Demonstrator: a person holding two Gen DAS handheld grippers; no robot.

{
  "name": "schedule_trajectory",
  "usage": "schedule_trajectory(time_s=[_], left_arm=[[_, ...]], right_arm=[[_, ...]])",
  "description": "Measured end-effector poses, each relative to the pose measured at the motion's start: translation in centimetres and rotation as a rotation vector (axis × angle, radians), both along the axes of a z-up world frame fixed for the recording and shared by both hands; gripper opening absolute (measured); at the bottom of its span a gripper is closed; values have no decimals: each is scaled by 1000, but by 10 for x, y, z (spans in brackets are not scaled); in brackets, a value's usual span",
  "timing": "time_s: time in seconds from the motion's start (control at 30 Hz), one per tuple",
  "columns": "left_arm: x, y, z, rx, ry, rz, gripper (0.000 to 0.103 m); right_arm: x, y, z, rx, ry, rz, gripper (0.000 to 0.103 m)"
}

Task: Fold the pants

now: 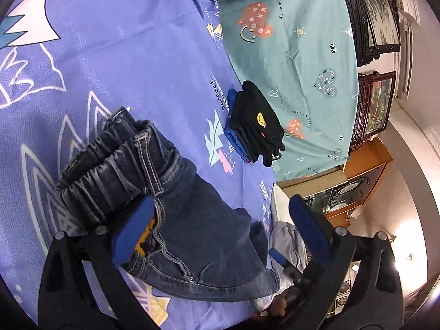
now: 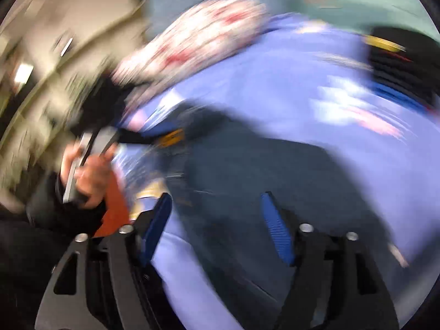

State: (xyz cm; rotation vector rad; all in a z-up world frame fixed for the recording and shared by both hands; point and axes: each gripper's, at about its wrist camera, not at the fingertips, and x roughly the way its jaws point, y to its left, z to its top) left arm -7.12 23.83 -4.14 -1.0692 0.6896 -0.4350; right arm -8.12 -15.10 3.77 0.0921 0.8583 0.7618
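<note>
Dark blue jeans lie crumpled on the purple bed sheet, with the elastic waistband bunched at the upper left. My left gripper stands open over them. Its left pad rests by the fly and its right pad hangs past the bed's edge. The right wrist view is heavily blurred. In it the right gripper is open above the jeans, with nothing pressed between its pads. A hand holds the other gripper at the left.
A folded stack of black and blue clothes sits further up the bed, by the teal blanket. A grey garment hangs at the bed's edge. A wooden cabinet and framed pictures stand beyond. A floral pillow lies at the head.
</note>
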Motion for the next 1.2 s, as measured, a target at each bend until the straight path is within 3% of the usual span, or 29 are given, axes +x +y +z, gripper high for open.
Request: schedule_trajectory(time_s=[0.07,0.13,0.23,0.33,0.47,0.57,0.73,0.8,0.83,0.9,1.0,1.2], left_arm=[[-2,-8,12,39,-14,-15,100],[-4,-22,31,79,-69,-40,100],[-7,-45,52,150,-140,-48,100],[-5,-59,55,181,-155,-34,101],[10,-55,31,177,-65,-5,101],[15,-46,17,141,-37,11,101],[16,-58,18,242,-49,9,101],[15,-62,18,272,-53,0,101],[14,-61,17,274,-54,-2,101],[13,-60,16,269,-59,-7,101],[13,-59,16,265,-63,-19,101],[12,-59,14,263,-62,-23,101]], right_arm=[[0,-85,-1,62,33,-257,101],[-2,-159,-12,130,110,-458,102],[-5,-225,-35,289,212,-600,102],[2,-245,-56,320,272,-643,102],[19,-246,-78,352,337,-628,102],[33,-237,-76,349,343,-586,102],[57,-224,-80,437,382,-512,101],[61,-217,-93,540,456,-444,55],[59,-214,-101,554,486,-427,17],[49,-217,-97,542,432,-443,14],[29,-216,-66,466,285,-460,8],[-37,-206,24,278,-34,-507,3]])
